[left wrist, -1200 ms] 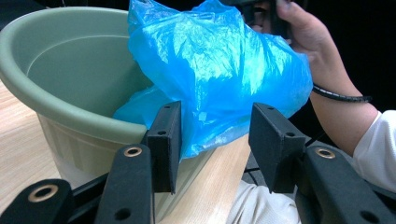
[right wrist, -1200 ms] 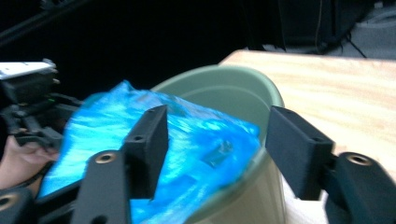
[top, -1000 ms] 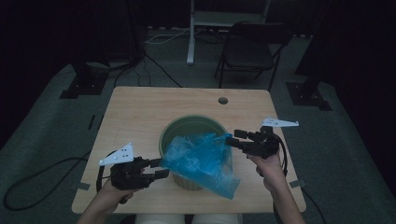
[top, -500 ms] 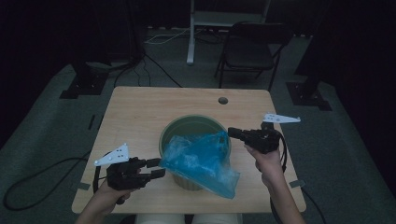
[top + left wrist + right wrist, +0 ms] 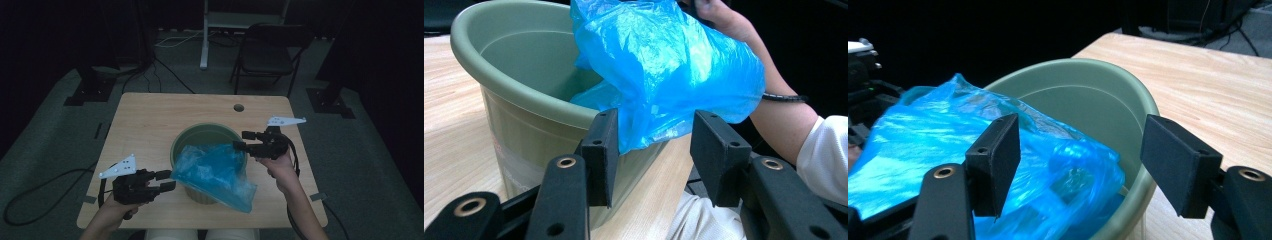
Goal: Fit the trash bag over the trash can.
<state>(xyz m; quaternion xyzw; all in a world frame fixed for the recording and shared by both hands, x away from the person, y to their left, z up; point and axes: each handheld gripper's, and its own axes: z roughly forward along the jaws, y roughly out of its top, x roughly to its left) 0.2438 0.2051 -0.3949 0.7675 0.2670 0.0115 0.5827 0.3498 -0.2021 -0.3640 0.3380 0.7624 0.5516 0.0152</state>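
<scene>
A blue plastic bag (image 5: 215,172) lies half inside a green bucket (image 5: 200,134) at the centre of the table (image 5: 150,120), spilling over its lower rim. The left gripper (image 5: 167,181), lower left, stands released with the bag's edge loose between its jaws. The right gripper (image 5: 241,140), centre right, has just opened and grasps nothing

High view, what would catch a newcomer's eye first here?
The crinkled bright blue plastic bag stands out, draped over the near rim of the round green plastic bin in the middle of the pale wooden table. Beside it, the left gripper reaches its edge with the jaws apart, and the right gripper stands open at the bin's right rim.
</scene>
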